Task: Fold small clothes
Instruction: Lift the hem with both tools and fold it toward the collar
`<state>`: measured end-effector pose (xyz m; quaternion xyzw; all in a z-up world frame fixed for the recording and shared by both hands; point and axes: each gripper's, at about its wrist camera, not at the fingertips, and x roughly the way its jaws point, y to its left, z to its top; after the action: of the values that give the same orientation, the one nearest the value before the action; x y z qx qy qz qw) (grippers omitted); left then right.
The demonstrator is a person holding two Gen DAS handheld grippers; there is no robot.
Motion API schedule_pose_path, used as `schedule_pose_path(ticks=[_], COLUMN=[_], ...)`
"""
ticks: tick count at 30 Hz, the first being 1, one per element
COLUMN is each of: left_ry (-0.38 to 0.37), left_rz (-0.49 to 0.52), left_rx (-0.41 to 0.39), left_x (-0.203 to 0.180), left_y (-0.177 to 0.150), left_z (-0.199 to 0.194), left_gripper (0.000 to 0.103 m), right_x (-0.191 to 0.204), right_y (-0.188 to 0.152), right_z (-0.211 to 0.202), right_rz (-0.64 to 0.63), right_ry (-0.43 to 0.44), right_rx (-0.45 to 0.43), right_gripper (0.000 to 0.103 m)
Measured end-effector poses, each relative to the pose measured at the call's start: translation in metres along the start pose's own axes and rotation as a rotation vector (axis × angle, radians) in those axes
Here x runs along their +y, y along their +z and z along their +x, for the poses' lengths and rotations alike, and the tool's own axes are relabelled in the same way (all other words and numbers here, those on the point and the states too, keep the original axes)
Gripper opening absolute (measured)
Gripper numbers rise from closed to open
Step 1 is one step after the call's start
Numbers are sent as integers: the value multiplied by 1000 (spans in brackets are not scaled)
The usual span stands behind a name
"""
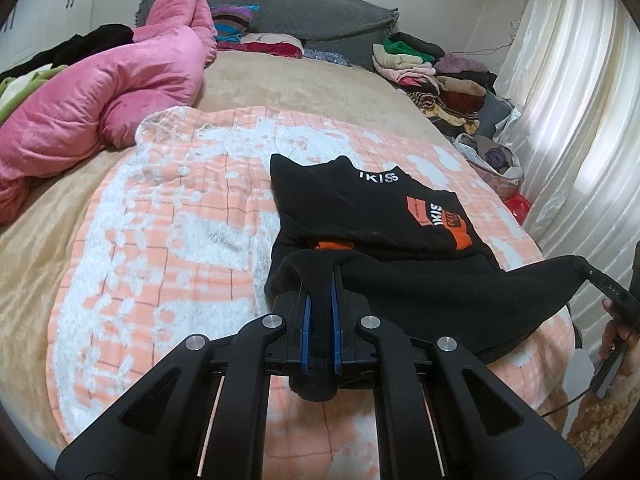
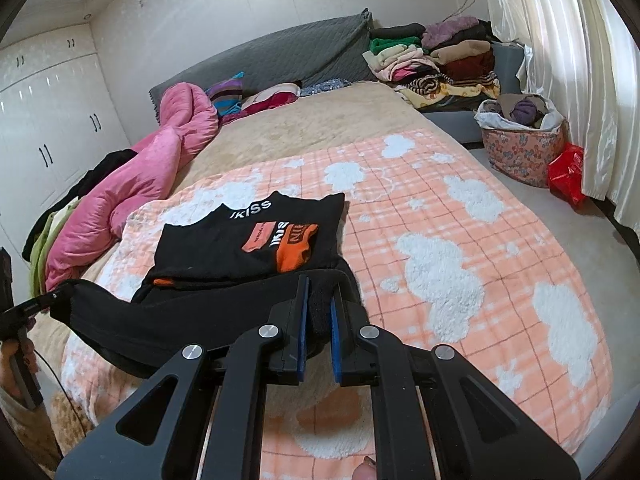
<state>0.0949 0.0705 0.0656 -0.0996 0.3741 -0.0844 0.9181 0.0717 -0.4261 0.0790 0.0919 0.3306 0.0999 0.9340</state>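
1. While our left gripper [image 1: 320, 312] stays out of sight of nothing, we see its blue pads clamped on one near corner of the black printed cotton garment [image 1: 372, 208]; our right gripper [image 2: 318, 320] pinches the other corner, the hem stretched between them.
2. We judge the fold partly done: the side parts seem already turned in, the far half lies flat, and the near half is raised to go over it.
3. Beneath it lies a peach-and-white checked fleece blanket [image 1: 168, 240], near its front edge, on a beige bed [image 2: 320, 128].
4. Beyond are a crumpled pink quilt [image 1: 100, 92], stacked folded clothes [image 2: 436, 60] at the far right corner, and a floral laundry basket [image 2: 520, 148] on the floor.
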Motion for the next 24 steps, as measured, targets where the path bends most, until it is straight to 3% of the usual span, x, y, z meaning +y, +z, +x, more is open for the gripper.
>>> schedule_pose_path(ticks=[24], left_ry=[49], left_rz=[-10], left_rx=[-18], left_x=[10], left_y=[41], left_z=[37], left_gripper=[2], right_x=[10], right_y=[48], right_z=[41], right_rz=[-31], right_ry=[-49], right_rx=[-33], right_gripper=[8])
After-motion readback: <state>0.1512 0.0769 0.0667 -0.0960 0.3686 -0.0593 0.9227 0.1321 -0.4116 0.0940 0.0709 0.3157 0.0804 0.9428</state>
